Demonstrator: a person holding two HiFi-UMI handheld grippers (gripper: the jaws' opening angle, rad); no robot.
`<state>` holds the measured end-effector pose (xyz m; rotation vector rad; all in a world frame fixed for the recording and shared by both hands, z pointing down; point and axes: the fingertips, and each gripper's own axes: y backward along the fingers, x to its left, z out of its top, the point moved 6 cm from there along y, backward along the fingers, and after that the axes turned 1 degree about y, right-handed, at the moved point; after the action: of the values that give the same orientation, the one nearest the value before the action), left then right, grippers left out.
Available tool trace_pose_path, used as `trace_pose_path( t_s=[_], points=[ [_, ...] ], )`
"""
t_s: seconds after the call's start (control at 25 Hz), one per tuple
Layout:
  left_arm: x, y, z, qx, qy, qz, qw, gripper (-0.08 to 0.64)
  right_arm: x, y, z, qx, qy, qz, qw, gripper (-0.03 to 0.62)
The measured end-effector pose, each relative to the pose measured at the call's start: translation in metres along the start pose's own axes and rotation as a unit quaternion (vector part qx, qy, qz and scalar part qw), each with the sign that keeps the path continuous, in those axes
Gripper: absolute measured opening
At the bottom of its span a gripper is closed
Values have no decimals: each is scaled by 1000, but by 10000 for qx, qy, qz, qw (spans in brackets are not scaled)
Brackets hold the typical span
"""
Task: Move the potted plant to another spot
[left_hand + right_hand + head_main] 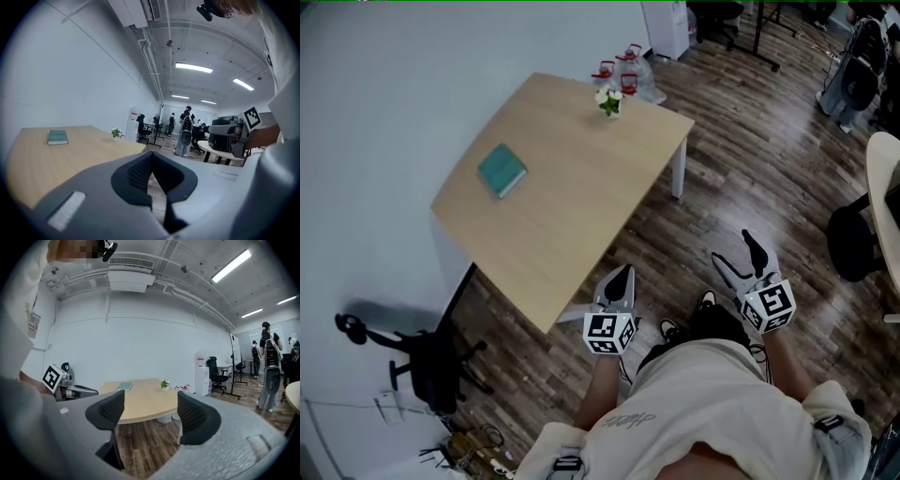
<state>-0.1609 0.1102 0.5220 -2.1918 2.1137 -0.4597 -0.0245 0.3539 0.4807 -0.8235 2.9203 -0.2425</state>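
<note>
Little potted plant [609,101] with white flowers, standing at the far corner of the wooden table [572,225], well apart from the teal book [502,171]. Left gripper [622,274] closed tight on nothing, just off the near table edge. Right gripper [734,253] wide open above the floor [722,178], nothing between its jaws. Both far from the plant

Cream T-shirt [712,394]. Left hand-held gripper [622,277], right hand-held gripper [734,253]: grey, black pads [108,411], black-white marker cubes [609,333].
</note>
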Motion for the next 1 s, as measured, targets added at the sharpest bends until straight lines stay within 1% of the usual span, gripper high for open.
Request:
trace_pose_path(
  t_s=[0.16,0.28,0.44,0.6,0.76,0.8,1.0],
  points=[
    [-1,-14,-2,57,58,28,10000,18,-12,-10,-5,142,-39,108,9998,350],
    [-4,-30,3,108,-23,41,9999,18,-26,-20,-14,209,-162,214,9994,350],
    [0,-54,18,212,-94,138,9996,18,-49,-43,-12,156,-281,297,9990,350],
    [2,-88,39,233,-204,137,9994,18,-77,-67,-2,14,-244,517,9984,350],
    [6,-127,66,-10,165,78,9998,18,-109,-92,5,-94,-259,627,9977,349],
    [7,-135,71,-55,197,89,9998,18,-116,-99,7,-109,-264,646,9975,350],
    [8,-163,81,-19,83,336,9994,18,-150,-121,13,-204,-259,845,9959,348]
  ],
)
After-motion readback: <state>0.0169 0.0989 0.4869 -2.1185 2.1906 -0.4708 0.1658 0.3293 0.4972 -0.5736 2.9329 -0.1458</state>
